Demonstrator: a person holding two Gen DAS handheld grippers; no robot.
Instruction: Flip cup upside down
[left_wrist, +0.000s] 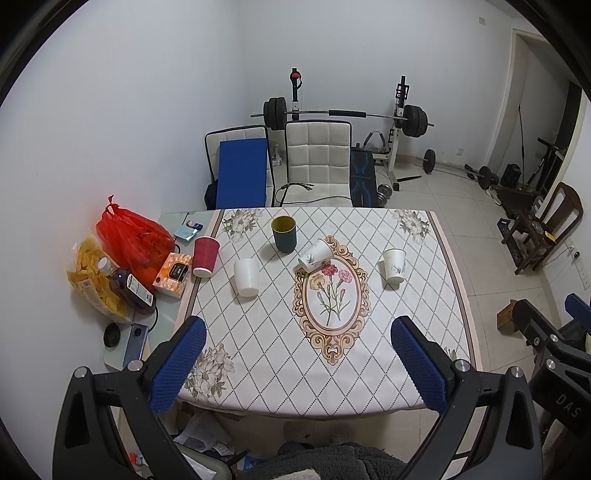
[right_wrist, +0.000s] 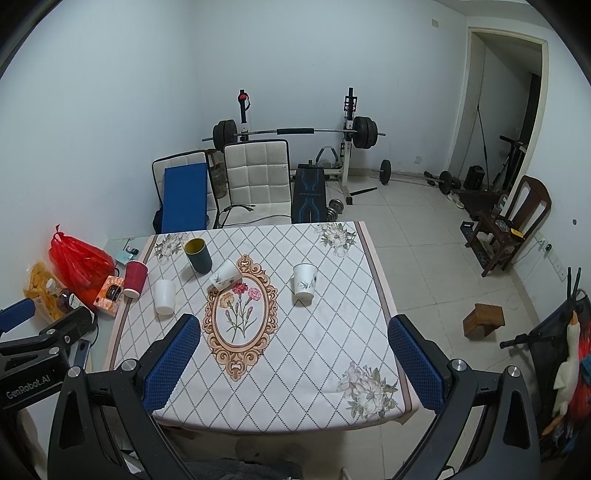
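**Both grippers standing open above the near table edge; five cups on the cloth**

The left gripper (left_wrist: 298, 363) is hanging over the near edge of the table (left_wrist: 388, 373), jaws spread wide and holding nothing. The right gripper (right_wrist: 293, 363) is hanging likewise, jaws apart and empty, just to the right of the left one.

The cups are sitting well beyond both grippers. A red cup (left_wrist: 205, 256) is standing at the left edge of the cloth, beside an orange box (left_wrist: 173, 275). A plain white cup (left_wrist: 246, 277) is standing just right of it. A dark cup with a yellow inside (left_wrist: 283, 233) is standing upright at the far side. A flowered paper cup (left_wrist: 315, 255) is lying tilted on its side at the top of the oval flower print. Another flowered cup (left_wrist: 394, 265) is standing upright toward the right.

A red bag (left_wrist: 133, 240) is lying left of the table.
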